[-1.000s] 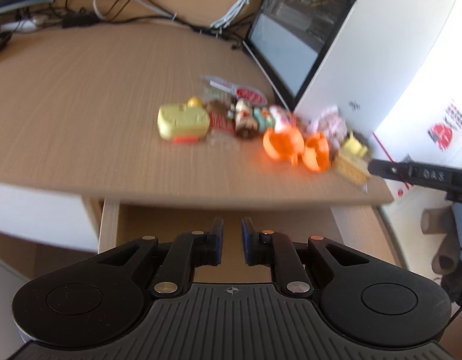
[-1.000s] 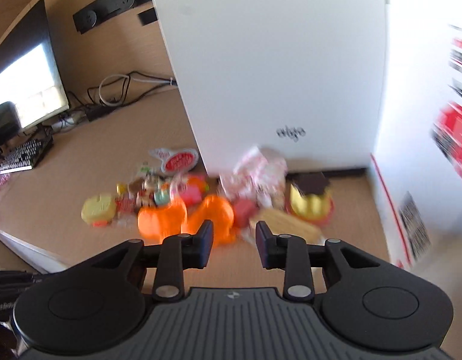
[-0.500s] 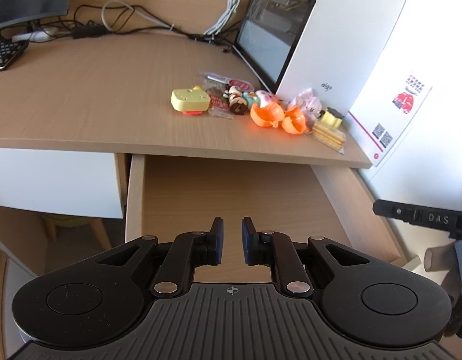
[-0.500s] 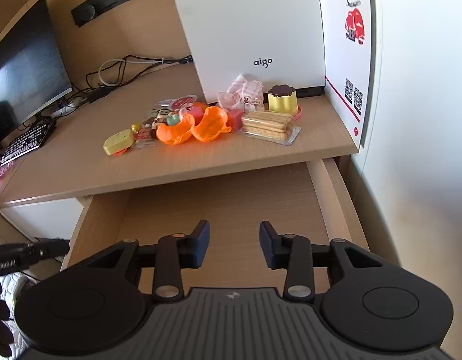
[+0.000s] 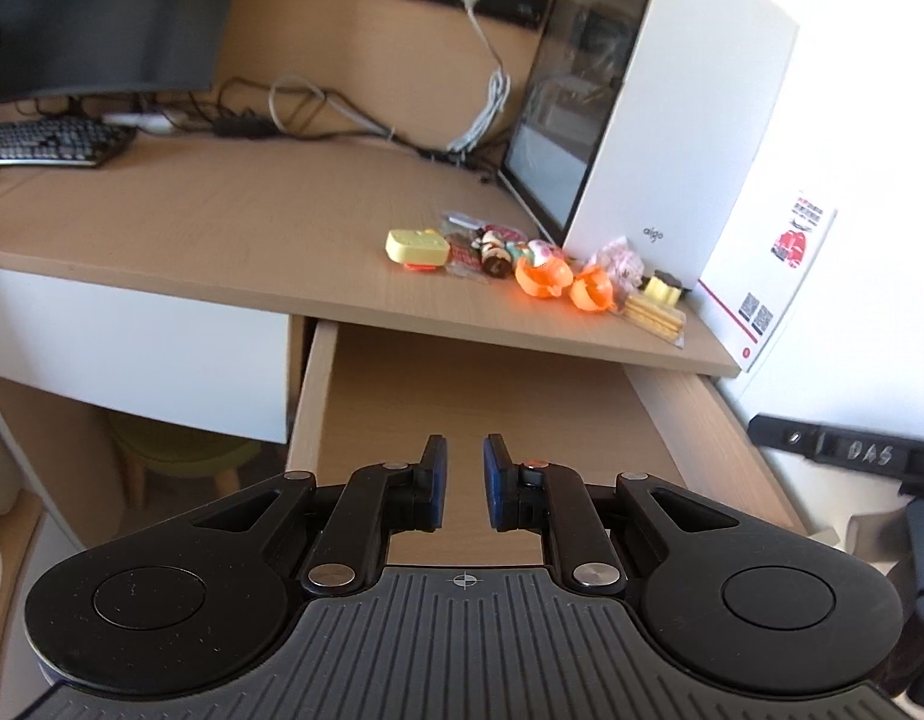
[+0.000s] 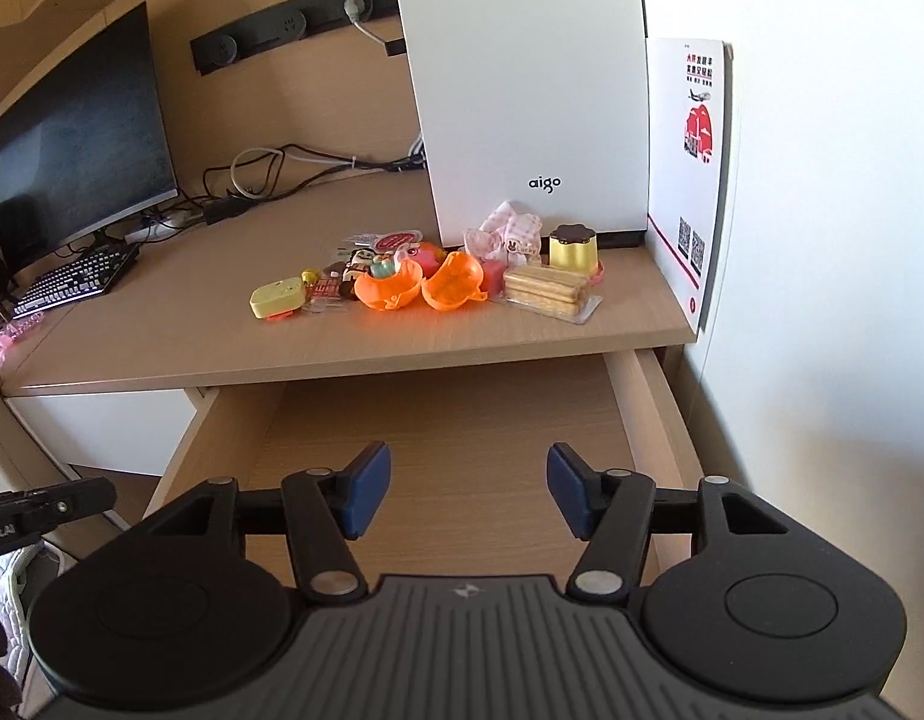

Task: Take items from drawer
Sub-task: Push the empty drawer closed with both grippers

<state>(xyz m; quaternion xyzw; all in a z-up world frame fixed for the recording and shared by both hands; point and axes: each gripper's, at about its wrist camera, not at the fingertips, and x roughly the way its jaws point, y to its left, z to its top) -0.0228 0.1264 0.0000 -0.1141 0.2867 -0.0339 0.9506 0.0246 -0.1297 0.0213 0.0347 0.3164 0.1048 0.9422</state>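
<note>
Open drawer (image 6: 450, 420) beneath both grippers; left gripper (image 5: 464, 480) clenched, empty; right gripper (image 6: 469, 489) opening, empty. Toys (image 6: 420, 285) on desk (image 6: 162, 324) beyond.

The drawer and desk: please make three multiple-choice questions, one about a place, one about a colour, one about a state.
1. Where do the biscuits lie?
A. in the drawer
B. on the desk, in front of the white case
C. on the keyboard

2. What colour are the two open shell halves?
A. orange
B. blue
C. green

3. In what state is the drawer?
A. shut
B. pulled out, with toys in it
C. pulled out, with its visible floor bare

Answers:
1 B: the pack rests on the desk near the white case.
2 A: both halves are bright orange.
3 C: the drawer stands out under the desk edge, and only bare wood shows in it. Neither the left claw nor the right claw holds anything.
</note>
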